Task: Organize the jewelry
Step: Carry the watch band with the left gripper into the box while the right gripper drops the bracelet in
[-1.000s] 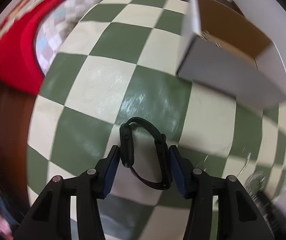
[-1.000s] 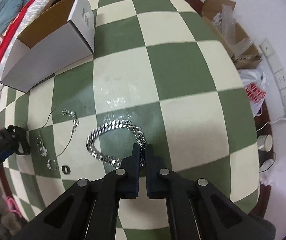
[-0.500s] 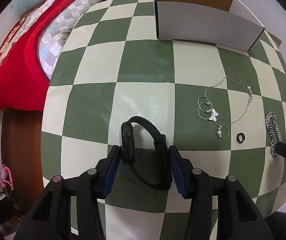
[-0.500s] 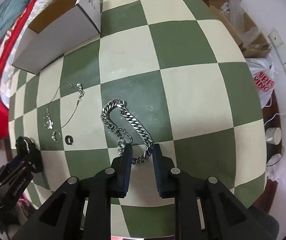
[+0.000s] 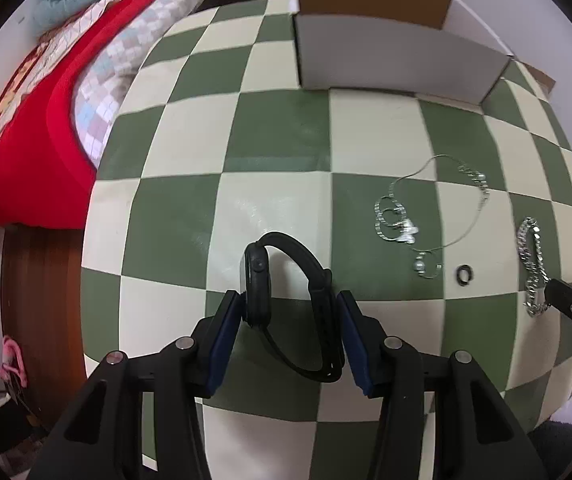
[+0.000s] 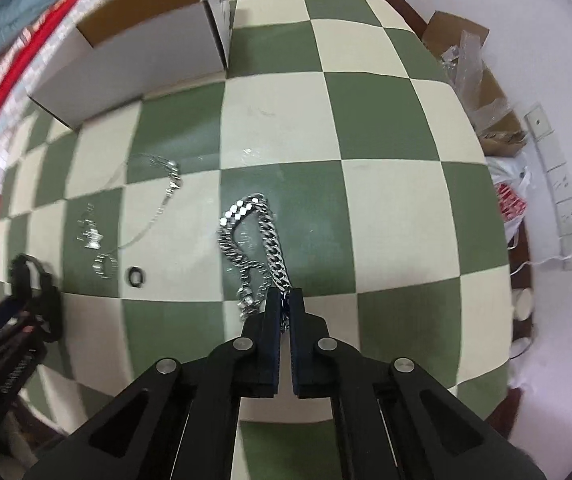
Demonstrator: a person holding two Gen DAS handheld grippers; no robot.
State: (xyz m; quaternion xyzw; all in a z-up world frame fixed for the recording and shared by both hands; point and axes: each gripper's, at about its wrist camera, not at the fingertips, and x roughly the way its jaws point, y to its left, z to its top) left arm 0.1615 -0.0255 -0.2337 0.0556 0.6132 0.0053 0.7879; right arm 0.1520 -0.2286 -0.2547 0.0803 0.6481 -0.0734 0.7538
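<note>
My left gripper [image 5: 288,304] is shut on a black smartwatch [image 5: 255,280], its strap looped between the pads, held over the green and cream checkered table [image 5: 269,140]. My right gripper [image 6: 283,300] is shut on one end of a heavy silver chain bracelet [image 6: 247,232]; the rest of the chain trails on the table. The bracelet also shows in the left wrist view [image 5: 532,256]. A thin silver necklace with a butterfly pendant [image 5: 406,232], a pearl ring [image 5: 422,266] and a small black ring [image 5: 464,274] lie between the grippers.
An open white cardboard box [image 5: 390,56] stands at the table's far edge. A bed with red and patterned covers [image 5: 25,120] lies to the left. A brown box with plastic wrap [image 6: 474,80] and a bag [image 6: 510,200] sit beyond the right edge.
My right gripper has shut on the bracelet's end, and the chain has drawn into a narrower loop. My left gripper still holds the watch and has shifted slightly.
</note>
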